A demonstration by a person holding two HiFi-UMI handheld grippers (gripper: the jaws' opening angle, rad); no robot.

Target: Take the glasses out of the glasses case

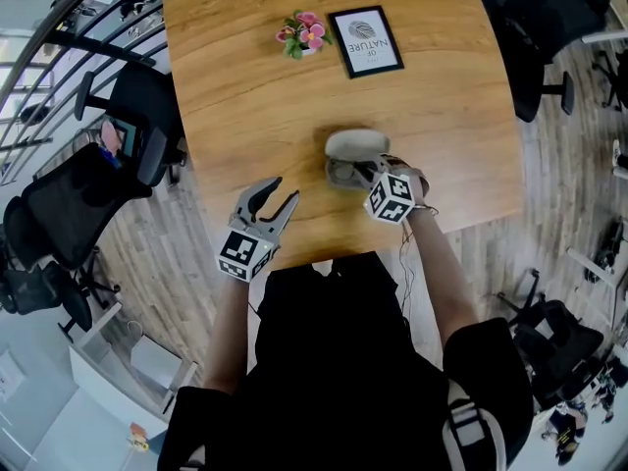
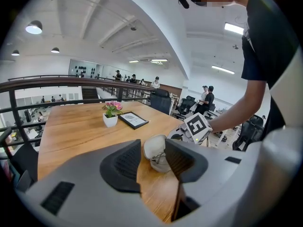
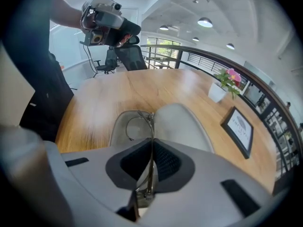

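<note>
On the worktop (image 1: 245, 96), the right tool (image 3: 151, 148) pinches the glasses (image 3: 150, 119) at the open case (image 3: 182, 126); the left tool (image 1: 285, 189) hovers spread.

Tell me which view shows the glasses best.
The right gripper view: the glasses sit dead centre, their frame pinched in the right gripper above the open glasses case. The left gripper view shows only a small metal glint in the case; in the head view the right gripper mostly covers them.
</note>
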